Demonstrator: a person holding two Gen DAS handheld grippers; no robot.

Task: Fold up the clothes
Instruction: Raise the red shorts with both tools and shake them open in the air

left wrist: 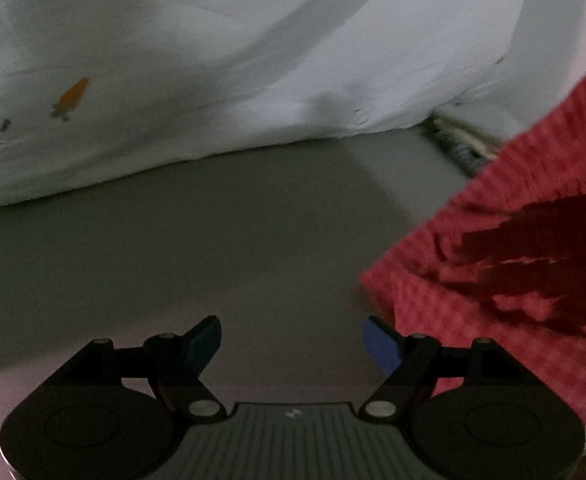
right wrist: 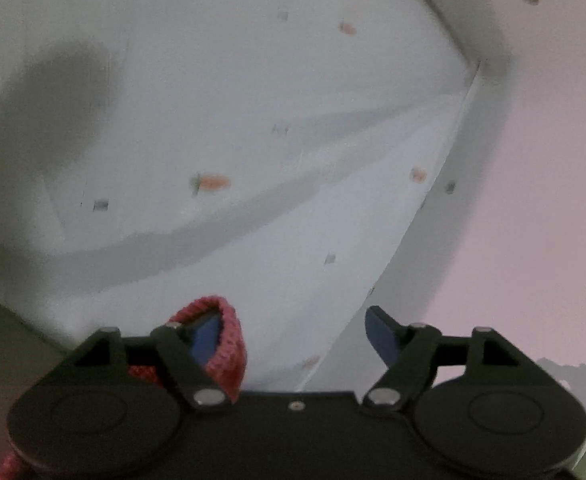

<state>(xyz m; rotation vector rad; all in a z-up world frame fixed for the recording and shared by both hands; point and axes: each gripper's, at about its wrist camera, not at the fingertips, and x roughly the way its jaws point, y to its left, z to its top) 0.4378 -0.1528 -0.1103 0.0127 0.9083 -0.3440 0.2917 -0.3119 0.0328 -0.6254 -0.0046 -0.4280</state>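
Left wrist view: left gripper (left wrist: 292, 344), black with blue finger pads (left wrist: 381, 345), spread wide, nothing between the fingers. Below it, plain grey-pink tabletop (left wrist: 213, 248). Red ribbed knit garment (left wrist: 505, 248) at right, hanging or draped in from the upper right edge, its near corner just beside the right-hand pad; dark shadow across its lower part. Whether that corner touches the pad, cannot tell. Far side: white cloth printed with small orange carrots and grey marks (left wrist: 213, 60), lying in soft folds, its near edge resting on the tabletop. One carrot print (left wrist: 75, 94) at far left. Blurred striped object (left wrist: 459, 140) between white cloth and red garment, not identifiable.

Right wrist view: right gripper (right wrist: 293, 334), same black build, fingers wide apart. Loop of red knit garment (right wrist: 231, 332) hooked around the left-hand finger only, wrapping over its blue pad (right wrist: 207, 338); nothing pinched between the two fingers. More red knit at the near left corner, under the gripper body. Ahead, white printed cloth (right wrist: 253, 120), creased, fills most of the frame; pale pinkish surface (right wrist: 541, 200) at right.
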